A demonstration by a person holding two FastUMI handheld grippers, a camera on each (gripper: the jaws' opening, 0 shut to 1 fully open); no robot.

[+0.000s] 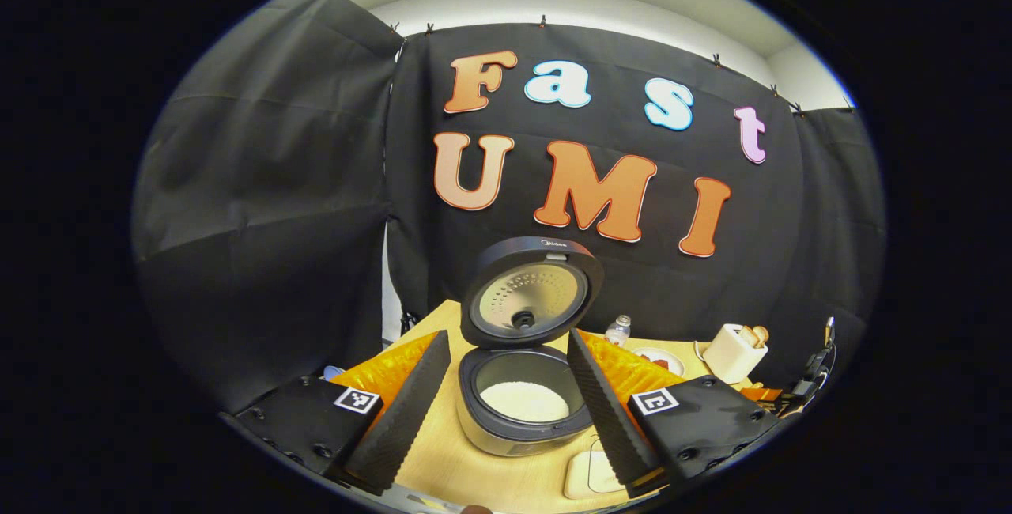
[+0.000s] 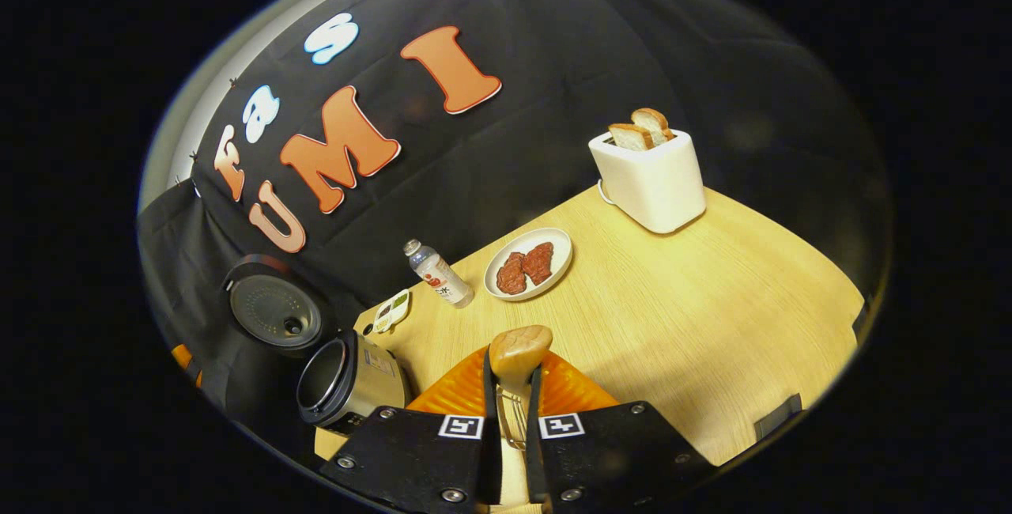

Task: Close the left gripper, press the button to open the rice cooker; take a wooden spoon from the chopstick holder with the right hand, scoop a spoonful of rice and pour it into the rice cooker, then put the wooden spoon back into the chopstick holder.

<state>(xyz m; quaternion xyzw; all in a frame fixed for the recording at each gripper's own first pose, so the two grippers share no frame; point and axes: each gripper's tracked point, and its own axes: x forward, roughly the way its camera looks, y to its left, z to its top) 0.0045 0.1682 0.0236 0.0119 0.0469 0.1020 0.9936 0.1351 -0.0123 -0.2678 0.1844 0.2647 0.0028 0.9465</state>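
A: What is difficult to see here?

B: In the right gripper view, the wooden spoon (image 2: 518, 356) shows its rounded bowl end above the right claw (image 2: 512, 399); the handle goes down between the fingers and is cut off at the bottom edge. I cannot tell if there is rice on the spoon. The two fingers stand almost together and both press on the handle. The rice cooker (image 2: 348, 379) lies near the left edge of this view, distorted, and its inside is too dark to read.

A: And the other claw?

B: In the left gripper view, the left claw (image 1: 506, 395) is wide open and holds nothing. Its fingers stand on either side of the rice cooker (image 1: 522, 403), apart from it.

A: What is in the containers?

B: The lid (image 1: 530, 292) stands up, open. The pot has white rice (image 1: 523, 401) at the bottom. On the bench (image 2: 696, 300), a plate (image 2: 528, 263) carries two reddish pieces of food, a white toaster (image 2: 650, 174) has two bread slices in it, and a small bottle (image 2: 439, 273) stands just beside the plate.
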